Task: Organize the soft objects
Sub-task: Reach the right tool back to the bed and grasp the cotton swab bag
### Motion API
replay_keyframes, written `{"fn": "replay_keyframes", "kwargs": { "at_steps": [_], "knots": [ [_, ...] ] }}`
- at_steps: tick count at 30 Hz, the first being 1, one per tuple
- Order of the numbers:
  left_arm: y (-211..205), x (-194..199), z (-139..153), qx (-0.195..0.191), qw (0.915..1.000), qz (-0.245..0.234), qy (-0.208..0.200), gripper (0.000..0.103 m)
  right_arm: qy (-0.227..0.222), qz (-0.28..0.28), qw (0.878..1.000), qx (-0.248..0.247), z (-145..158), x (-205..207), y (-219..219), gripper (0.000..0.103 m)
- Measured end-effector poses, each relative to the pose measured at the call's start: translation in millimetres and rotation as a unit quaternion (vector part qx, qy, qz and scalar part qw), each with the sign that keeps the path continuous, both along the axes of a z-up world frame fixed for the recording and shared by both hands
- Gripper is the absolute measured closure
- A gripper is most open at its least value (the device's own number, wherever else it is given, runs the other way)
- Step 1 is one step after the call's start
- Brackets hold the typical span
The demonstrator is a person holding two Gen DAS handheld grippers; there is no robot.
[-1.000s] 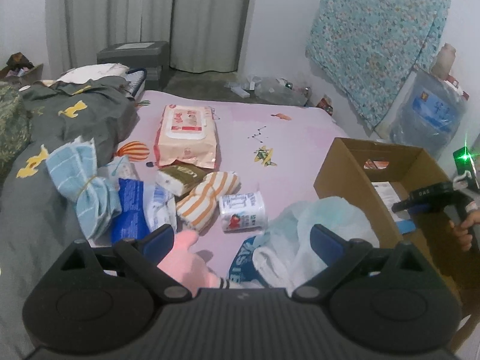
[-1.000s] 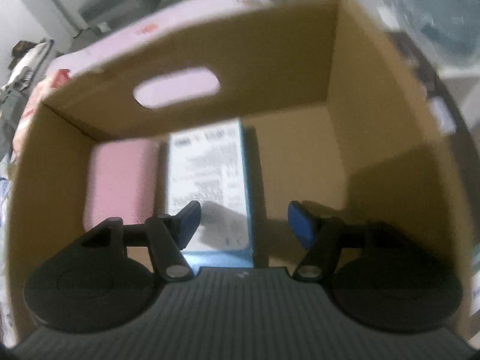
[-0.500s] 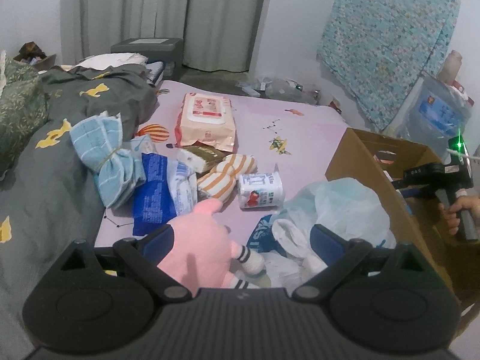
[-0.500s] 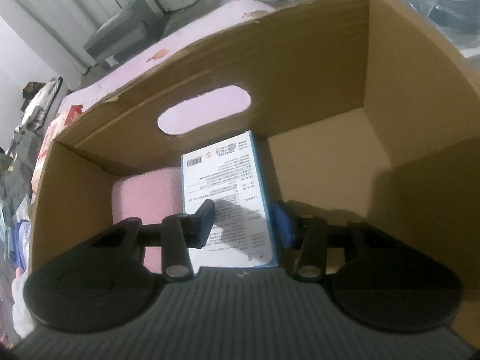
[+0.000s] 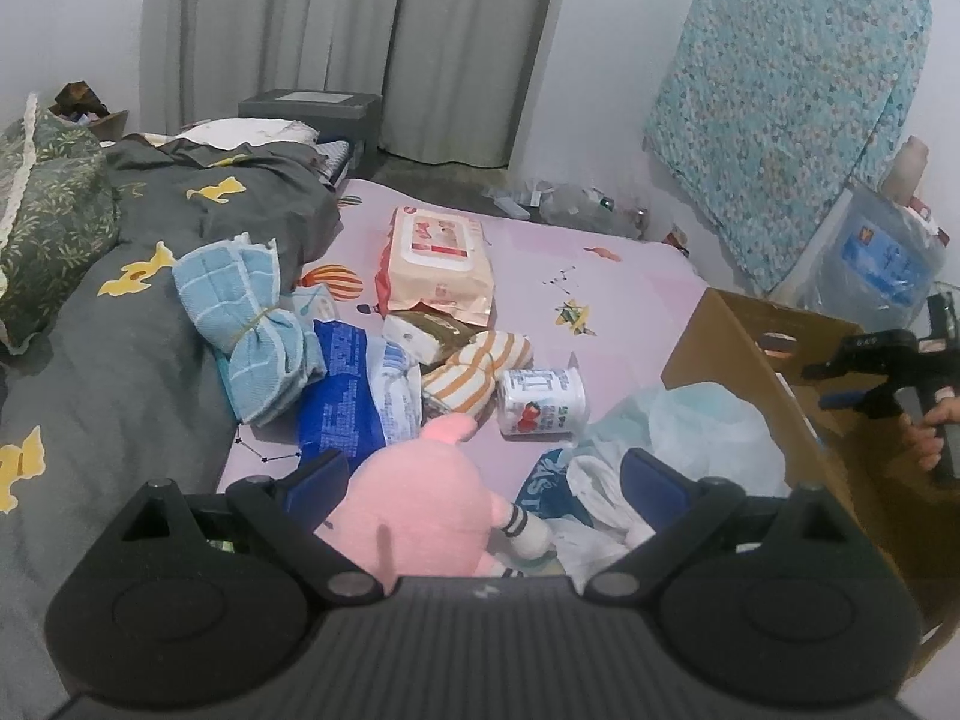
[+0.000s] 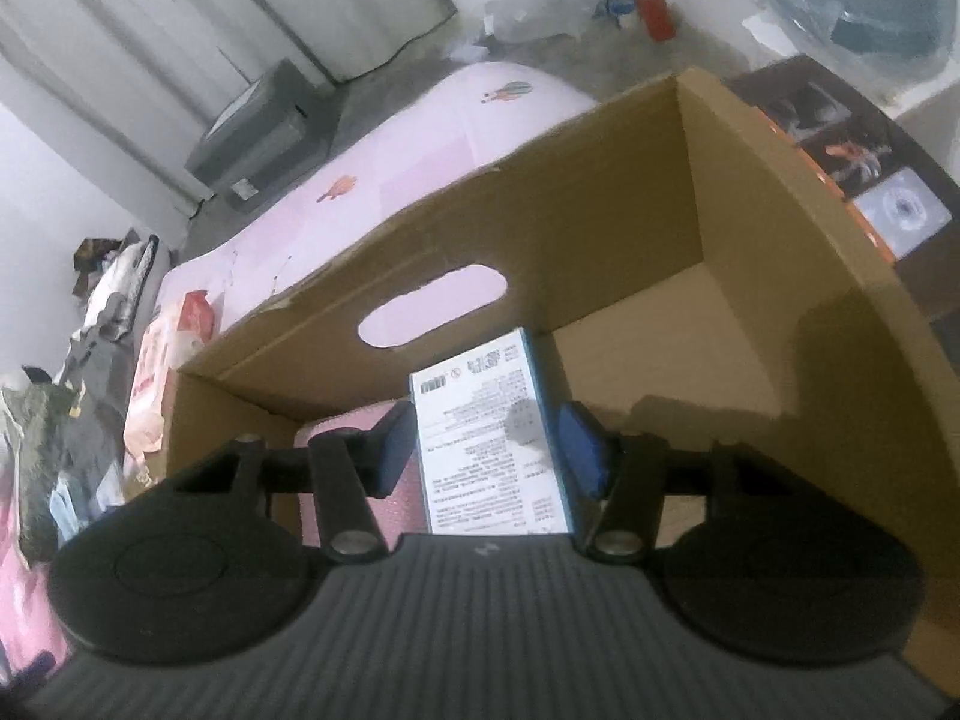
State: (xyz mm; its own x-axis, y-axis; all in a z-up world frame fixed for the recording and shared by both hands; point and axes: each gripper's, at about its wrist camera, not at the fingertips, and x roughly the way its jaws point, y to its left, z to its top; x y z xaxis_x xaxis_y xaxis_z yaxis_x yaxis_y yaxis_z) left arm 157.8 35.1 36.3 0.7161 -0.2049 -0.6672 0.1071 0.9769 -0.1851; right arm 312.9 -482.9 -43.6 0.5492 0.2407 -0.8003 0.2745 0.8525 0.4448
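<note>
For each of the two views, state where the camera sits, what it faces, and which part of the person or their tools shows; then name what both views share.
Left wrist: on the left gripper, angled down over the bed's pink sheet, pink plush toy between open jaws; the person's hand shows at right.
Right wrist: on the right gripper, looking down into the cardboard box at a white printed pack; jaws apart, recently opening.
Shared: cardboard box, wet-wipes pack.
</note>
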Motion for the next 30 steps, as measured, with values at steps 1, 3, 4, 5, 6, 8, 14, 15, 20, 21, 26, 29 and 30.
{"fn": "replay_keyframes", "kwargs": {
  "at_steps": [1,3,4,5,6,8,14,15,20,21,26,29,30],
  "knots": [
    [1,0,0,-0.001,1.0,0.001,0.0,0.005,0.008,-0.004,1.0,0.003,-6,1,0,0.05],
    [2,-1,1,-0.002,1.0,0.001,-0.002,0.005,0.023,-0.006,1.0,0.017,-16,2,3,0.05],
    [2,-2,2,-0.001,1.0,0.002,-0.004,0.005,0.029,-0.006,0.999,0.023,-23,4,6,0.049],
    [3,-2,3,0.002,1.0,0.003,-0.007,0.005,0.032,-0.008,0.999,0.021,-27,5,8,0.049],
    [4,-3,4,0.004,0.9999,0.004,-0.01,0.005,0.033,-0.006,0.999,0.016,-25,5,10,0.049],
    [8,-3,8,0.008,0.9998,0.006,-0.017,0.005,0.022,-0.007,1.0,-0.001,-14,3,11,0.049],
    [20,10,26,0.026,0.9983,0.017,-0.05,0.005,-0.051,0.003,0.998,-0.04,58,-2,32,0.049],
    [21,15,29,0.03,0.9979,0.019,-0.053,0.005,-0.066,0.016,0.997,-0.031,71,-1,41,0.049],
    [25,58,36,0.048,0.9968,0.039,-0.05,0.007,-0.111,0.131,0.984,0.039,117,23,129,0.046],
    [25,68,36,0.053,0.9967,0.039,-0.047,0.008,-0.11,0.159,0.979,0.058,121,32,153,0.046],
    [27,130,21,0.074,0.9968,0.026,-0.011,0.026,-0.064,0.255,0.957,0.12,108,81,265,0.046],
    [36,167,-1,0.058,0.9976,0.016,0.035,0.036,-0.033,0.292,0.947,0.129,85,113,332,0.046],
    [40,178,-10,0.048,0.9974,0.014,0.052,0.038,-0.022,0.297,0.945,0.132,77,121,351,0.046]
  ]
}}
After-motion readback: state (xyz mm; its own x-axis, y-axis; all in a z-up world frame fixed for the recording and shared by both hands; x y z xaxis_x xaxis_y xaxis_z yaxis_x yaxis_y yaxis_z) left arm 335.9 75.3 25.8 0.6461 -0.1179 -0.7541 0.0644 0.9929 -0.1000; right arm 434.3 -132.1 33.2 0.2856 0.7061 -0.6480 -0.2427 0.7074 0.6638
